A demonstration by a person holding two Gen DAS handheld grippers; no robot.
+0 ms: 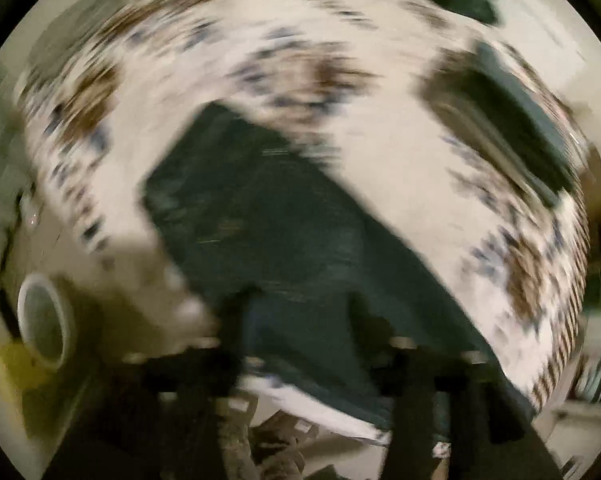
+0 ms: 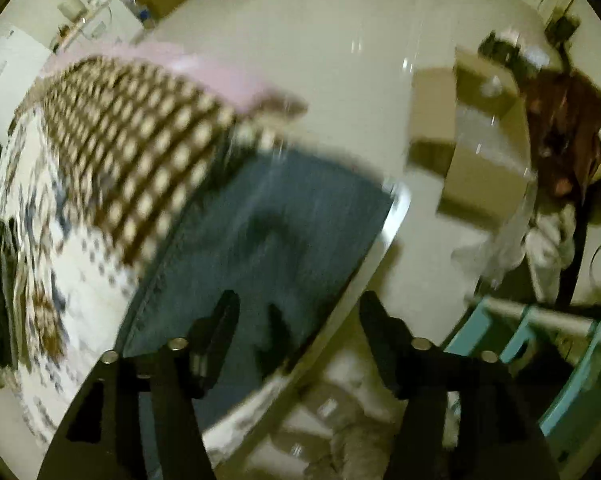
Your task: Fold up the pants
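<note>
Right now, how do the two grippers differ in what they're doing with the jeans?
The left gripper hangs over the middle of the jeans, its view badly blurred; whether it grips cloth can't be told. The right gripper sits at the jeans' edge by the table rim, jaws wide apart, holding nothing. Both have black fingers.

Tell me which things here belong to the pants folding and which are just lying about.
Part of the job:
- pants, dark in the left view, blue denim in the right view
- patterned cloth they lie on
- left gripper
- right gripper, fingers apart

Lying about:
- tape roll
- cardboard box
- teal rack
</note>
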